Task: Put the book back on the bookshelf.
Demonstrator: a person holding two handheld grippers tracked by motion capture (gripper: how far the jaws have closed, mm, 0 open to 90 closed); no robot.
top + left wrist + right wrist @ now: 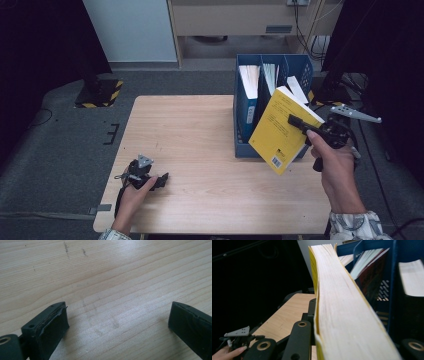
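At the right of the high view, the right tool (299,123) is clamped on a yellow book (279,131), gripping its page edge near the upper right corner. The book hangs tilted, clear of the worktop (200,150), in front of the blue file rack (300,65), which stands at the worktop's upper right and holds several upright books and folders. In the right gripper view, the book's cream page block (344,310) rises from the bottom centre toward the top of the frame, with the yellow cover along its left edge and the rack's blue compartments at the upper right. At the lower left of the high view, the left tool (162,180) rests on the worktop, held in the person's hand. In the left gripper view, its jaws stand wide apart over bare wood grain, with nothing between them.
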